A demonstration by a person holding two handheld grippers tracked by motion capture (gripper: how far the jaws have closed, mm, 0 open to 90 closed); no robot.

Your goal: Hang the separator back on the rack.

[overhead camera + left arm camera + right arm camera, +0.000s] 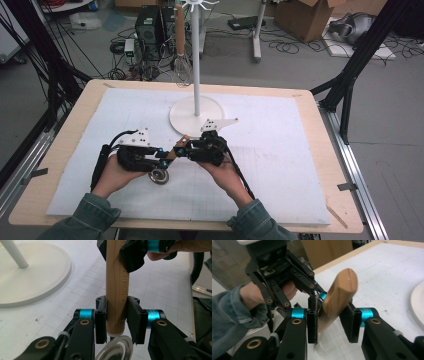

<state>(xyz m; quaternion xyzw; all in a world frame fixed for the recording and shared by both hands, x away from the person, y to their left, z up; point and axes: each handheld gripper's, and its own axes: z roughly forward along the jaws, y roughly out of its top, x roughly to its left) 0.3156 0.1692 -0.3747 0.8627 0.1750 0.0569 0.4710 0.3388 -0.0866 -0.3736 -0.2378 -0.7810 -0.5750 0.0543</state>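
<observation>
A utensil with a wooden handle and a round metal end is held over the white mat between both hands. My left gripper is shut on the handle just above the metal end. Farther up the same handle, my right gripper has its pads against the wood, close to the rounded tip. In the high view the left gripper and right gripper meet nose to nose near the table's middle. The right gripper shows at the top of the left gripper view.
A white stand with a round base and a thin pole rises just behind the grippers. A whisk hangs from its top hooks. The white mat covers most of the wooden table. Cables and boxes lie on the floor beyond.
</observation>
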